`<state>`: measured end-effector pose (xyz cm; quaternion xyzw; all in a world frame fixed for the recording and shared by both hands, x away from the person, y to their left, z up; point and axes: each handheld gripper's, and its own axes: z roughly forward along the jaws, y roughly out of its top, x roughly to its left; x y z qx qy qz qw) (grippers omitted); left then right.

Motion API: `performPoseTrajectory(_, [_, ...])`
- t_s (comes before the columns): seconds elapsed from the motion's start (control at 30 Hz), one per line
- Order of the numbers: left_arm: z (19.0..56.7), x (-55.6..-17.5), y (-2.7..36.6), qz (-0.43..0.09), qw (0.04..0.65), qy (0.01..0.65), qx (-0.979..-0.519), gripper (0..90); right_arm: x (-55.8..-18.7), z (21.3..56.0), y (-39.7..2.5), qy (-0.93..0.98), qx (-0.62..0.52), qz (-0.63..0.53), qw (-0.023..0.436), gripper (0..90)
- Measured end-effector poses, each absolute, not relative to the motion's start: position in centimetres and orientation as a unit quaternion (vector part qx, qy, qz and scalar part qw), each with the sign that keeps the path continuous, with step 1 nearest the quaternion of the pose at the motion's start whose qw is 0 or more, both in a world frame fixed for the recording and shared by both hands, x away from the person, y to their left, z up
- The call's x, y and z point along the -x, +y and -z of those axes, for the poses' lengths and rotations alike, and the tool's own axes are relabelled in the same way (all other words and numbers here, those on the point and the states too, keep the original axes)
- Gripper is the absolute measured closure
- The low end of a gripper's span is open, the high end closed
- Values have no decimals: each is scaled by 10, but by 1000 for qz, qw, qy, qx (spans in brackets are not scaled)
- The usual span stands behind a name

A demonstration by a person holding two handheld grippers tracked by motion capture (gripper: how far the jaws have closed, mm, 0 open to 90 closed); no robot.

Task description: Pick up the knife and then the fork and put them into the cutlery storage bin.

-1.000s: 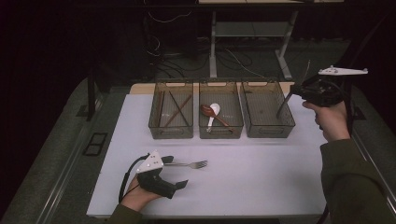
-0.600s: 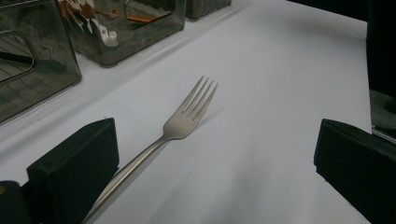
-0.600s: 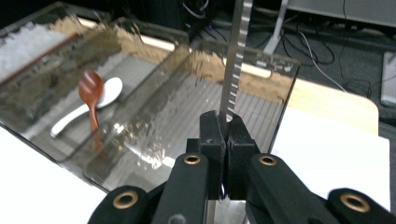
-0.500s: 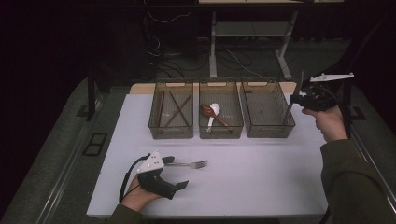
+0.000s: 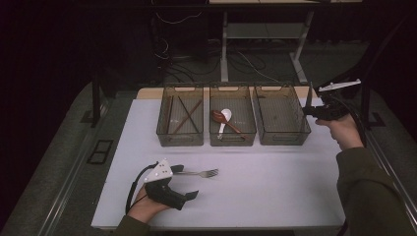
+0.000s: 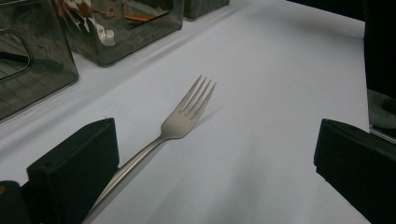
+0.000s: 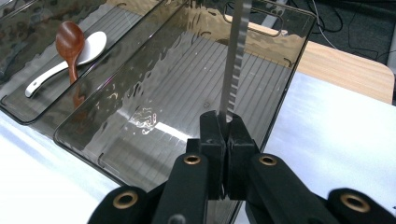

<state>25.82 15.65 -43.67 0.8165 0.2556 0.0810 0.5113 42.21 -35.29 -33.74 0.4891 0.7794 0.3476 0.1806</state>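
A steel fork [image 5: 199, 173] lies flat on the white table [image 5: 275, 187] near its front left. My left gripper [image 5: 186, 182] rests on the table, open around the fork's handle end. In the left gripper view the fork [image 6: 182, 122] runs up between the wide-apart jaws, its handle close against the left one. My right gripper [image 5: 310, 112] hovers beside the right bin [image 5: 285, 141], shut on a serrated knife [image 5: 309, 96] whose blade points up. In the right gripper view the knife [image 7: 232, 60] rises from the closed right gripper [image 7: 223, 135] over that empty bin [image 7: 182, 154].
Three smoky clear bins stand in a row at the back. The left bin [image 5: 180, 143] holds chopsticks [image 5: 185, 117]. The middle bin [image 5: 232, 142] holds a brown wooden spoon [image 5: 219, 116] and a white spoon [image 5: 224, 118]. Dark floor and a desk frame lie beyond.
My right gripper has dropped a little and swung the knife from slanting left to upright beside the right bin. The left gripper and fork have stayed put.
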Motion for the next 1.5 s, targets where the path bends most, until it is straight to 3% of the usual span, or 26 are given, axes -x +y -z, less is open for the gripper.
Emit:
performPoseTrajectory(0.7, [437,-258,155,-80,511,253,-818,0,-458,365,-331,761,-506,-365,179,871])
performPoseTrajectory(1.1, [437,-258,154,-76,513,249,-818,0,-476,386,-313,787,-504,-314,165,835])
performPoseTrajectory(1.33, [437,-258,153,-75,512,248,-819,0,-472,382,-316,783,-506,-326,158,754])
performPoseTrajectory(1.5, [437,-258,153,-76,511,248,-820,0,-466,374,-320,774,-507,-350,149,613])
